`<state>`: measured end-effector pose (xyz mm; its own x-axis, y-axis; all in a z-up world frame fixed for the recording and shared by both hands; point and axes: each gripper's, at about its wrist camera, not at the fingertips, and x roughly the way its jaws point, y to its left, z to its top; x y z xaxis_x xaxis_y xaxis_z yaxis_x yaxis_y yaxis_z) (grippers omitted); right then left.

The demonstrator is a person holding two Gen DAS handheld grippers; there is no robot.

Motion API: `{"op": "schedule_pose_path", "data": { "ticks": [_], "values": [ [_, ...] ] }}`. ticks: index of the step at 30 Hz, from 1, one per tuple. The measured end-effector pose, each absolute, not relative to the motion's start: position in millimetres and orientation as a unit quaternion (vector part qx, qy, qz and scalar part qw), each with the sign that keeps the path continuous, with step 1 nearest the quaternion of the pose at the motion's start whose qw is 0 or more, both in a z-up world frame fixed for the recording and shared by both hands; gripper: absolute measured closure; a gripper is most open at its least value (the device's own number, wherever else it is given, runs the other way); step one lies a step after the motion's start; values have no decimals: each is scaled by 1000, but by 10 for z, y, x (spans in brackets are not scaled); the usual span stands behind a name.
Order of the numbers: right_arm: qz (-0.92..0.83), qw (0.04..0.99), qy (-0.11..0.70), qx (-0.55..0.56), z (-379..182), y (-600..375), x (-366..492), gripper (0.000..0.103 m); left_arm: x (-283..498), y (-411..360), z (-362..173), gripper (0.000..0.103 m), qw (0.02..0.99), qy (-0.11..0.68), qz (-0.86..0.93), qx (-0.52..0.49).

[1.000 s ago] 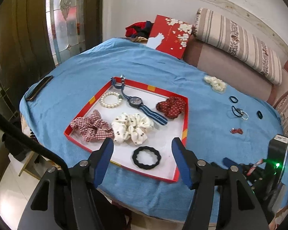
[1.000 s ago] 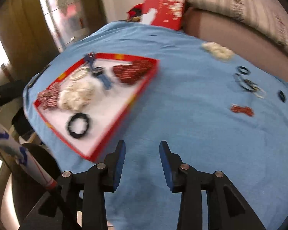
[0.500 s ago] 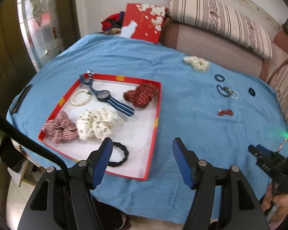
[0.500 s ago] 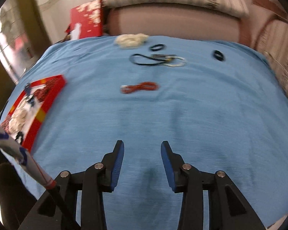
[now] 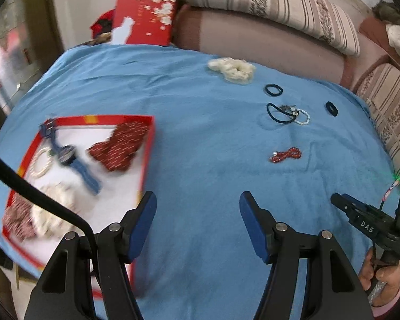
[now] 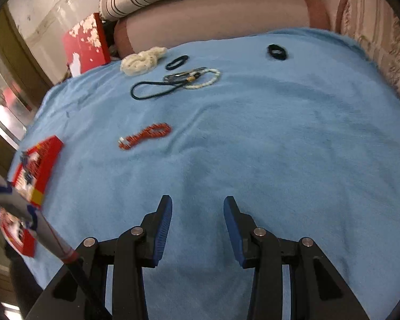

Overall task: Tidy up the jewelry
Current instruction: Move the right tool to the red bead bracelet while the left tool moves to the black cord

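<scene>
A red-rimmed tray point(image 5: 146, 144) at the left holds a red scrunchie point(image 5: 120, 146), a blue-strap watch point(image 5: 74, 162), a pearl bracelet, a white scrunchie and a checked one. Loose on the blue cloth lie a red bead bracelet point(image 5: 286, 155) point(image 6: 145, 135), a dark cord with a pearl bracelet point(image 5: 288, 112) point(image 6: 202, 78), two dark hair ties point(image 5: 273, 90) point(image 5: 332, 108) and a cream scrunchie point(image 5: 232, 69) point(image 6: 142, 60). My left gripper point(image 5: 197, 208) is open and empty beside the tray's right rim. My right gripper point(image 6: 198, 208) is open and empty, well short of the red bead bracelet.
A red flowered box point(image 5: 144, 16) leans at the table's back. A sofa with striped cushions point(image 5: 280, 8) runs behind and to the right. The right gripper's body point(image 5: 370, 226) shows at the left view's right edge. The tray's corner point(image 6: 37, 165) shows at left.
Both grippers have swung right, away from the tray toward the loose jewelry. The red bead bracelet is nearer in the right wrist view. Both stay open.
</scene>
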<state>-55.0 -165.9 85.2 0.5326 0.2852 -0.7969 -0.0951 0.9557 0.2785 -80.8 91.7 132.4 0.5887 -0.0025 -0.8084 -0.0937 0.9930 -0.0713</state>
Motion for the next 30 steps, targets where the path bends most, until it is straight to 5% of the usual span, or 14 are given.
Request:
{"op": "schedule_pose_path", "data": {
  "ticks": [15, 18, 28, 29, 30],
  "values": [
    [179, 851, 471, 146, 621, -1233, 380, 56, 534, 860, 1114, 40, 867, 474, -42, -149],
    [198, 846, 472, 151, 583, -1206, 403, 91, 874, 694, 1031, 40, 863, 480, -63, -141],
    [198, 837, 468, 202, 588, -1569, 146, 94, 1413, 107, 652, 40, 833, 517, -140, -137],
    [195, 837, 469, 204, 587, -1610, 109, 94, 1446, 40, 639, 50, 831, 519, -146, -137],
    [193, 838, 468, 204, 594, -1642, 80, 94, 1459, -5, 643, 80, 830, 520, -149, -136]
  ]
}}
